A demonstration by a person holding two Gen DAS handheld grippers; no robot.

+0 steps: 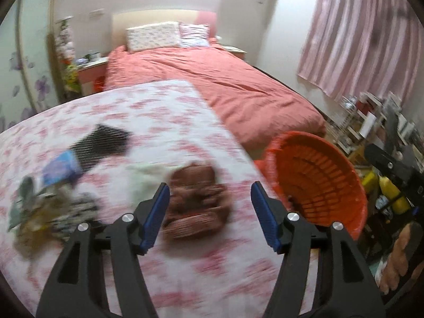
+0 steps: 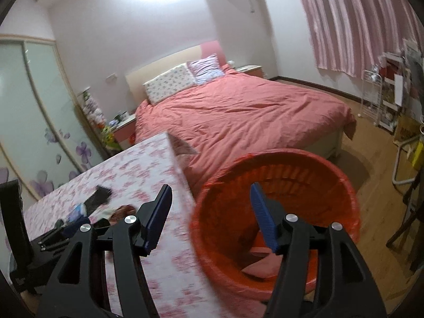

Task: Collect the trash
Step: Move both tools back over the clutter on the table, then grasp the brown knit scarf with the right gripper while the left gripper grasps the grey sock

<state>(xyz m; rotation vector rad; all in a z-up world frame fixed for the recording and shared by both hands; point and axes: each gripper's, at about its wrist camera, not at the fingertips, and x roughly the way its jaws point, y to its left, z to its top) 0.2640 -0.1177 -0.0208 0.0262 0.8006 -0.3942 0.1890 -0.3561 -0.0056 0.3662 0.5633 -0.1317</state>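
A brown crumpled wrapper (image 1: 197,201) lies on the table with the pink floral cloth (image 1: 148,106); my left gripper (image 1: 210,213) is open just above it, its blue pads on either side, holding nothing. Further left lie a black mesh piece (image 1: 103,143), a blue packet (image 1: 61,168), a white crumpled piece (image 1: 148,177) and a heap of mixed wrappers (image 1: 47,212). The orange trash basket (image 1: 318,182) stands off the table's right edge. My right gripper (image 2: 209,214) is open and empty over the basket's near rim (image 2: 278,159); pink pieces (image 2: 262,265) lie inside.
A bed with a salmon cover (image 2: 238,111) stands beyond the table. A wire rack and shelves (image 2: 384,100) line the right wall under a striped pink curtain (image 2: 352,21). A chair frame (image 2: 405,164) stands at right. The left gripper's body (image 2: 31,243) shows at lower left.
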